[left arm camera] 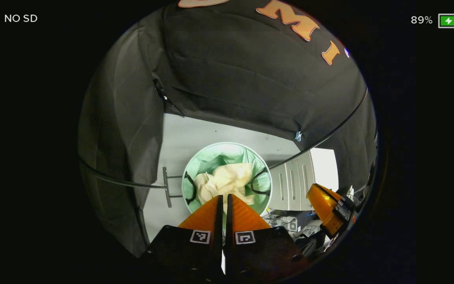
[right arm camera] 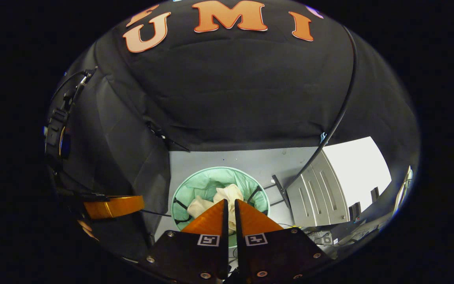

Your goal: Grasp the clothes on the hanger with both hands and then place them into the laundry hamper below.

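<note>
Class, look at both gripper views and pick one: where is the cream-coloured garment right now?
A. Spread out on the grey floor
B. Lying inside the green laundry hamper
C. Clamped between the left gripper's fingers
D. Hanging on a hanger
B. The cream garment lies crumpled inside the green hamper on the floor, and both the left gripper and the right gripper hang above it, fingers nearly together, holding nothing.

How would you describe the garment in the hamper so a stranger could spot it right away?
On the grey floor at the foot of the black booth wall stands a round laundry hamper with a pale green liner. The garment is the crumpled cream cloth heaped inside it, the one pale yellowish thing against the green.
</note>
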`<state>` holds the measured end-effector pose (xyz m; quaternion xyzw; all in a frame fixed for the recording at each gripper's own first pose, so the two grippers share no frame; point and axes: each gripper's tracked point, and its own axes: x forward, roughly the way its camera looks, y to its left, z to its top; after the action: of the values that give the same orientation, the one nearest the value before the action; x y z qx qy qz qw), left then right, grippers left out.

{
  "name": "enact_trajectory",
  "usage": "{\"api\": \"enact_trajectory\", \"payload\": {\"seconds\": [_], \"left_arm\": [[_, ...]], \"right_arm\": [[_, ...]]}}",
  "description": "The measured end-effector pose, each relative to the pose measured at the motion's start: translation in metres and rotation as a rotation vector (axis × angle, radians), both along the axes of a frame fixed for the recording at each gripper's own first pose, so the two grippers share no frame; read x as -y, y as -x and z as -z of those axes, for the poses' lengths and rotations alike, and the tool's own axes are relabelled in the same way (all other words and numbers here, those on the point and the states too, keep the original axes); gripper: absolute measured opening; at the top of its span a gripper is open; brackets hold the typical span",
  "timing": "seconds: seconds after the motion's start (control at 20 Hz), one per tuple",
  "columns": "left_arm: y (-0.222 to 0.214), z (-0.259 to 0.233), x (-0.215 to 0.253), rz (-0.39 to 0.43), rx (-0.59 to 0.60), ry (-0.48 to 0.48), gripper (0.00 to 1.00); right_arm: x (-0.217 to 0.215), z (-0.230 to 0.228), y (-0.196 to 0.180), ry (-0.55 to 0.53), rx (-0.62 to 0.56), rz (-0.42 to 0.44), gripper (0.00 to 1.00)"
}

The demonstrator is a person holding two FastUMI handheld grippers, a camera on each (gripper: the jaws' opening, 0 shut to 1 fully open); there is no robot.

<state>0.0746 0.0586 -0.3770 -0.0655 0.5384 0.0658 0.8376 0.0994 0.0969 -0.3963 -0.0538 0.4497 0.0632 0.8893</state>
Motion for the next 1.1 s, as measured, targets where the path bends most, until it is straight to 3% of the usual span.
{"api": "enact_trajectory", "payload": {"seconds": [0.05, 0.1, 0.2, 0.25, 0.3, 0.4, 0.6, 0.65, 0.7, 0.75, 0.85, 1.1], "left_arm": [[0.005, 0.001, 0.002, -0.005, -0.005, 0.006, 0.09], [0.008, 0.001, 0.0, -0.01, -0.01, 0.006, 0.2], [0.017, 0.005, -0.004, -0.015, -0.02, -0.001, 0.2], [0.021, 0.004, -0.005, -0.019, -0.026, -0.003, 0.33], [0.025, 0.006, -0.007, -0.018, -0.028, -0.007, 0.46], [0.031, 0.005, -0.011, -0.022, -0.025, -0.015, 0.72], [0.041, -0.004, -0.022, -0.041, 0.002, -0.027, 0.62], [0.045, -0.007, -0.025, -0.041, 0.013, -0.027, 0.68], [0.049, -0.01, -0.025, -0.041, 0.021, -0.024, 0.68], [0.055, -0.013, -0.027, -0.045, 0.02, -0.024, 0.65], [0.066, -0.022, -0.034, -0.055, 0.031, -0.031, 0.83], [0.061, -0.061, -0.045, -0.045, 0.143, -0.043, 0.83]], "right_arm": [[0.001, -0.001, 0.0, -0.001, 0.001, 0.002, 0.0], [0.006, -0.001, 0.002, 0.004, 0.005, 0.004, 0.11], [0.01, -0.004, 0.002, 0.002, 0.022, 0.003, 0.17], [0.011, -0.006, 0.002, -0.002, 0.024, 0.008, 0.16], [0.013, -0.008, 0.003, -0.003, 0.029, 0.018, 0.25], [0.017, -0.007, 0.003, -0.003, 0.04, 0.037, 0.33], [0.03, -0.017, 0.013, 0.018, 0.071, 0.077, 0.71], [0.028, -0.02, 0.014, 0.013, 0.086, 0.066, 0.89], [0.029, -0.025, 0.017, 0.017, 0.1, 0.061, 0.94], [0.031, -0.03, 0.022, 0.027, 0.108, 0.061, 0.94], [0.03, -0.043, 0.031, 0.026, 0.126, 0.055, 0.94], [0.033, -0.089, 0.038, 0.027, 0.208, 0.057, 0.94]]}}
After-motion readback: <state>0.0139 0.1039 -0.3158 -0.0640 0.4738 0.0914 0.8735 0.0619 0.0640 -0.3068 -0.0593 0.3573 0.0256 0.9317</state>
